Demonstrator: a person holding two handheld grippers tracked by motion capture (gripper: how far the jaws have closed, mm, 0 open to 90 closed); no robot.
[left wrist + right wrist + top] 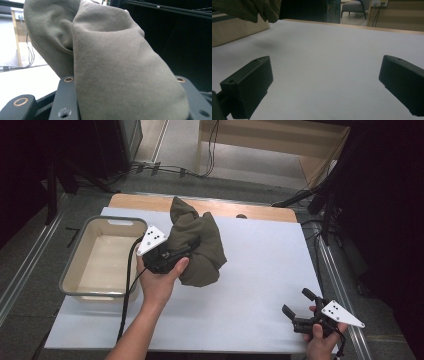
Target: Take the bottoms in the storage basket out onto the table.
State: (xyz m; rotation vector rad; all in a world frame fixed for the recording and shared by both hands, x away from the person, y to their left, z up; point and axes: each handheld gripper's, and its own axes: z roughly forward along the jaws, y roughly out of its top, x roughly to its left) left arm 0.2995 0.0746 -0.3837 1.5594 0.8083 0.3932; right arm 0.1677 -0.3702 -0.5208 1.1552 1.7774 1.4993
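Nearest the person, at the table's (240, 320) front right corner, the right gripper (297, 306) sits low over the white top with its jaws spread wide and nothing between them; in the right gripper view (325, 82) only bare table lies between the two black pads. Farther in and to the left, the left gripper (181, 251) is clamped on an olive cloth (197, 245), which hangs bunched above the table just right of the bin (75, 255). In the left gripper view (125, 110) a thick fold of the cloth (120, 75) fills the gap between the jaws and drapes over them; the pads themselves are hidden, so how firmly they press is hard to judge. The bin, beige inside with a grey rim, stands at the table's left edge. Beyond the table's far edge lie floor cables (170, 169) and a wooden shelf (270, 150).
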